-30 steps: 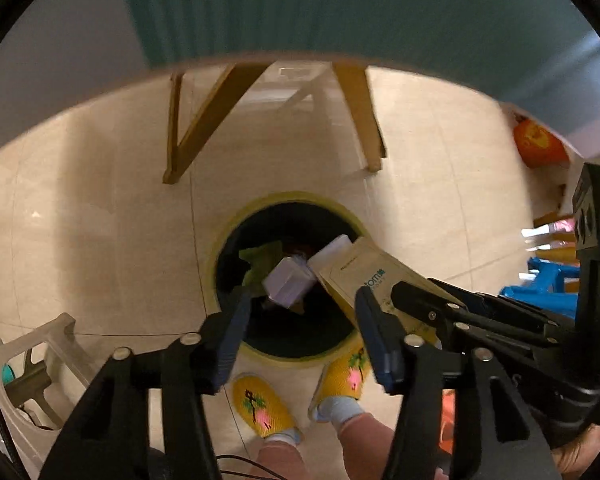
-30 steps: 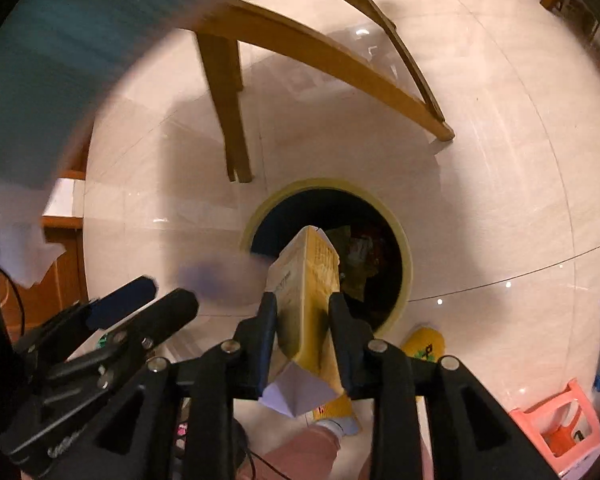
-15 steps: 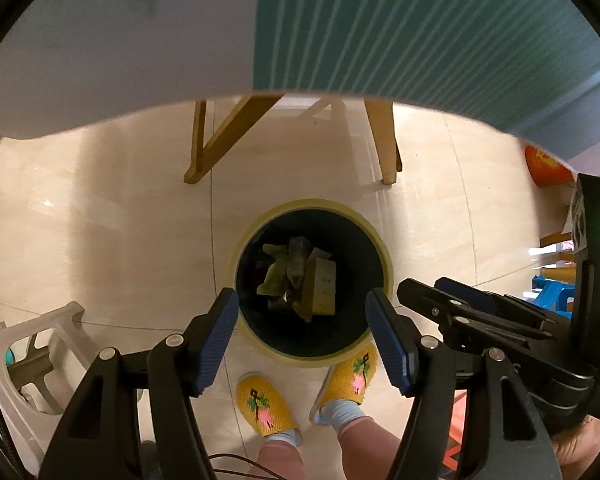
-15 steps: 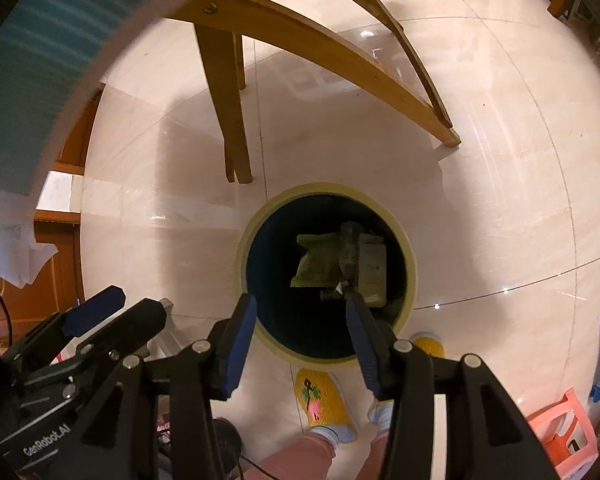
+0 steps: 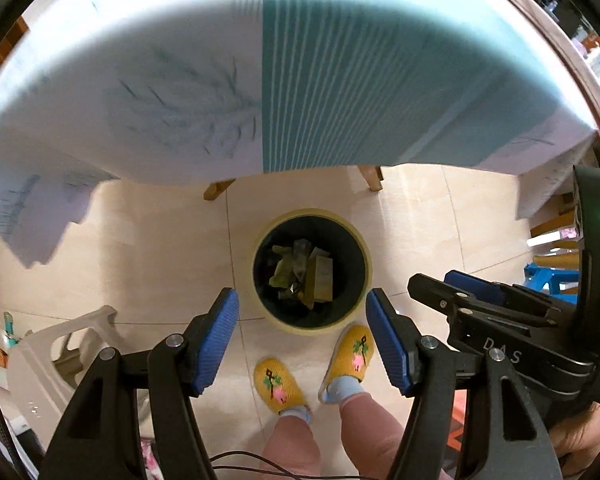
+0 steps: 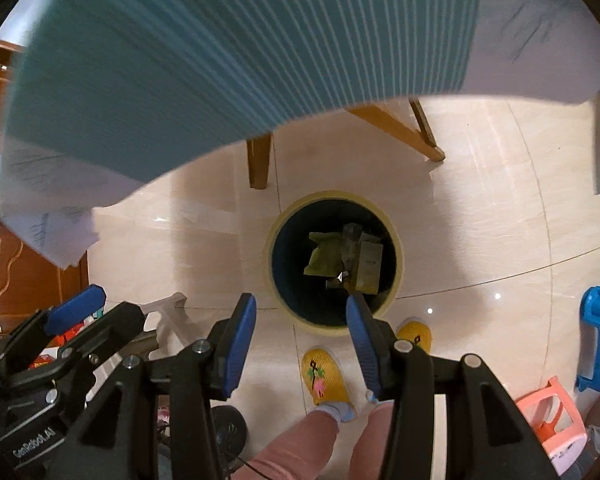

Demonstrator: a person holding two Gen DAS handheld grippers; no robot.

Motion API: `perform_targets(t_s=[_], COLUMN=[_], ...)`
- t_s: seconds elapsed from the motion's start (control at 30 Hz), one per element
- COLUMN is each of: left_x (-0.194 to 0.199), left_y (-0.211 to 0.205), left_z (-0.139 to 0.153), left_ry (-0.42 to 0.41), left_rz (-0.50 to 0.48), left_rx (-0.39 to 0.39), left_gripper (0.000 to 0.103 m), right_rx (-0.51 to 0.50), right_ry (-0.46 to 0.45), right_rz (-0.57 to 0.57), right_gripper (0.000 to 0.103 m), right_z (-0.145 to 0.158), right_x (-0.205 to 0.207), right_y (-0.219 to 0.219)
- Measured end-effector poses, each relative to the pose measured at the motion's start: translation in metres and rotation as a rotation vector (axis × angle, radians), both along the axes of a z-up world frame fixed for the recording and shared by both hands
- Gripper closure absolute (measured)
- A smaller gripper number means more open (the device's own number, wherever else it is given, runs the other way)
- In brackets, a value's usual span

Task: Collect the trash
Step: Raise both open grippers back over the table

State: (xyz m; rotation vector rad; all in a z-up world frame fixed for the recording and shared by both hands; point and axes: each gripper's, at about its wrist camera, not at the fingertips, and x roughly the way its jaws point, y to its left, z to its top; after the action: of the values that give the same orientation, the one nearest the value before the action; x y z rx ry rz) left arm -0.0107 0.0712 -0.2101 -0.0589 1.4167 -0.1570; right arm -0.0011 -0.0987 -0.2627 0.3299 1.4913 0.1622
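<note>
Lying in the bin [image 5: 366, 256], the trash [image 5: 304, 276] is a loose heap of a tan carton and crumpled greenish wrappers, well below both grippers. It looks light: the carton should be stiff enough to pinch across its flat faces, while the wrappers are soft and would crush, so a bunched fold is the better hold. The left gripper [image 5: 302, 320] hangs above the bin with its jaws wide and nothing between them. The right gripper [image 6: 302, 320] is likewise spread and empty. The bin stands on pale floor tiles [image 5: 140, 264] just ahead of the person's yellow slippers [image 5: 278, 384], near the table [image 6: 220, 60] and its wooden legs [image 6: 259, 160].
</note>
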Motion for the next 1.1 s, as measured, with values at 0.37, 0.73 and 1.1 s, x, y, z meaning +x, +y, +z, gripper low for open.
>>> perform_targets(t_s=[0.37,0.73,1.1], left_x=[-0.014,-0.002,0.023], left_y=[0.003,0.017,0.022], left_z=[0.126,0.233,0.269], left_ry=[-0.106,-0.325,-0.374], left_rz=[-0.105,-0.086,-0.04], left_rx=[-0.004,-0.038,0.037], left_gripper=[0.038,0.038,0.037], right_rx=[-0.022,-0.067,-0.104], right_ry=[-0.126,-0.353,-0.488], right_rz=[0.014,-0.027,-0.039], right_gripper=[0.056,0.056,0.056], right_z=[0.136,0.241,0.302], right_x=[-0.03,-0.035,-0.019], right_y=[0.005,0.009,0.008])
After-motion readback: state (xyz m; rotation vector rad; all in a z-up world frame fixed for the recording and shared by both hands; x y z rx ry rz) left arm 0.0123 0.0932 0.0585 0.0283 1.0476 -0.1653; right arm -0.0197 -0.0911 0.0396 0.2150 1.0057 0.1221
